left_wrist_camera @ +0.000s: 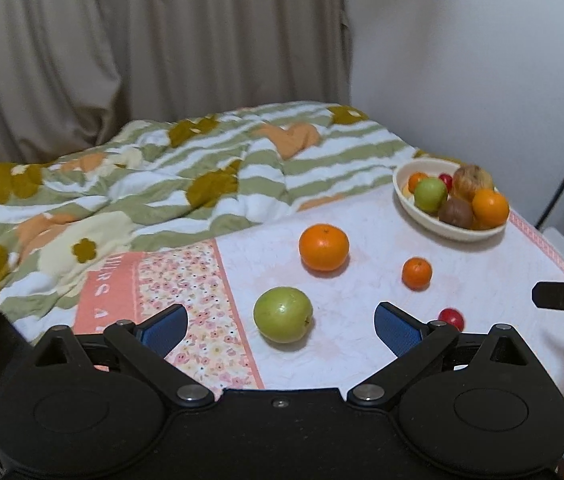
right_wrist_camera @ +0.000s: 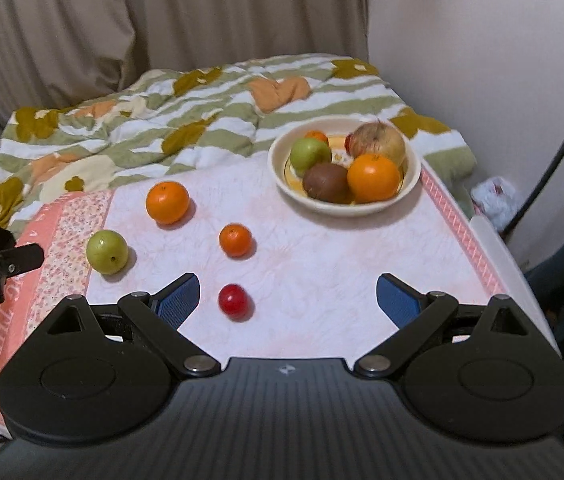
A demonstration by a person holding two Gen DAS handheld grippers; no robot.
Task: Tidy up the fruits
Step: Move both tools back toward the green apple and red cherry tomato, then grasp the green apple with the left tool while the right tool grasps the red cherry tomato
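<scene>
— Four fruits loose on the bench [right_wrist_camera: 321,264]: green apple [left_wrist_camera: 283,314], large orange [left_wrist_camera: 324,247], small orange [left_wrist_camera: 417,272], red cherry-like fruit [right_wrist_camera: 234,300]. Why scattered like that?

— Probably waiting for collection into the cream bowl [right_wrist_camera: 413,184], already holding a green apple, an orange, a brown fruit, a pale reddish one and bits of smaller fruit behind. Judged from that: sorting partly done, four pieces left.

— And relative to the left hand-held gripper [left_wrist_camera: 282,324]?

— Green apple squarely between the spread blue pads [left_wrist_camera: 166,328], just ahead of the tips. Large orange farther ahead, small orange ahead and to the right, red fruit just beside the right pad. Bowl well ahead, far right. Jaws wide, nothing held; lined up that way, most likely for the apple.

— Right hand-held gripper [right_wrist_camera: 287,300]?

— Also wide apart and empty. Red fruit just inside the left pad, off centre, so not framed for a clean pinch. Small orange ahead and left, apple and large orange farther left. Bowl ahead, slightly right, a clear run across bare cloth.

— Risks?

— Round fruit on soft cloth: likely to roll if nudged by one pad first. Worth centring before closing. Bowl fairly full toward its near side, so a gentle drop into the emptier far-left part seems wise.

— Beyond the bench?

— Rumpled floral quilt [left_wrist_camera: 142,184] behind, beige curtain [left_wrist_camera: 154,40] and plain wall further back.
</scene>
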